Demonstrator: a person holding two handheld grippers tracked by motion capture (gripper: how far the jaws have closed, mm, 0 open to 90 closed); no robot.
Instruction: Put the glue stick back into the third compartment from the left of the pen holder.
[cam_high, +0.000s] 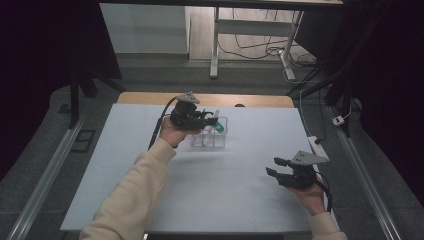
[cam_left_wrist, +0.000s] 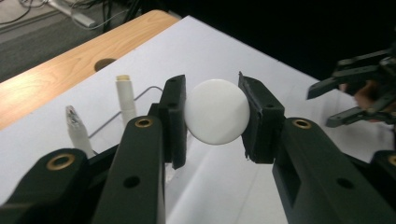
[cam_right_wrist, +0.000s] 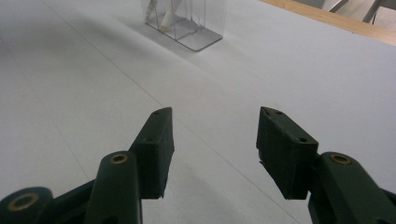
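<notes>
Left gripper clamped on a white round disc, one pad pressed to each side of it; in the high view, left gripper up over the clear rack, just past table centre toward 12 o'clock; the disc itself too small to make out from up there. Behind the disc, toward 9 o'clock in the left gripper view, two upright tubes: a white tube with a tan cap, and a clear pointed tube farther left, both beside the rack's thin rim. Right gripper parted with nothing between the pads, bare white table beneath; clear rack well off at 12 o'clock from it. In the high view, right gripper low at about 4 o'clock on the table, well apart from the rack, pointing toward 9 o'clock.
</notes>
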